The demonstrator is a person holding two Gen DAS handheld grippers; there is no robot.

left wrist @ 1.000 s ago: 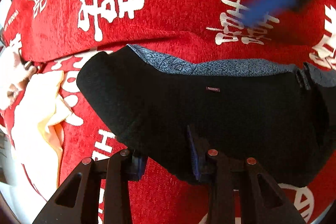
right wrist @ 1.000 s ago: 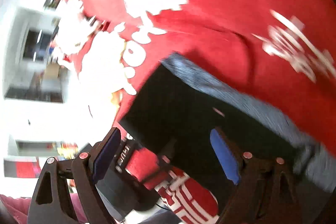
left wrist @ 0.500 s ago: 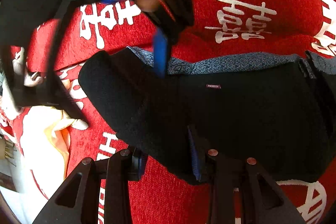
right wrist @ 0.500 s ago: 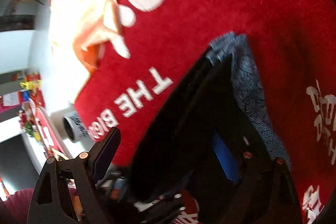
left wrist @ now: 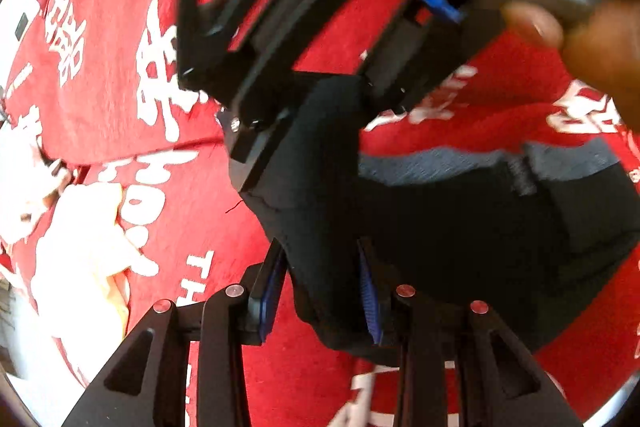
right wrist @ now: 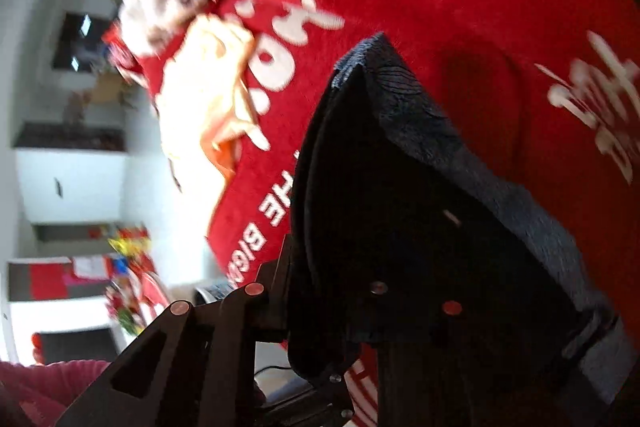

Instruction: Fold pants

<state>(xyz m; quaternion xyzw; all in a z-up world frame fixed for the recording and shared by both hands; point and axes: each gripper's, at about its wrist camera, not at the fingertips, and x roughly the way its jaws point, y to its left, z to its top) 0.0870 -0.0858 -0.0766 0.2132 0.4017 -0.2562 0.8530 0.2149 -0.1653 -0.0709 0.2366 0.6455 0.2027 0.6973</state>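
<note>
Now that your right tongs (right wrist: 332,307) have just closed on the pants (left wrist: 440,227), both edges are pinched. Left tongs (left wrist: 320,287) hold them too. Lift and fold.

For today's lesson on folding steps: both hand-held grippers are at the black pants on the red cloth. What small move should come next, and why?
Probably lift both ends together. The left hand-held gripper pinches the black pants at one edge, and the right hand-held gripper, whose jaws have just been closing, has cloth between them, so the pants can clear the red cloth for folding.
</note>
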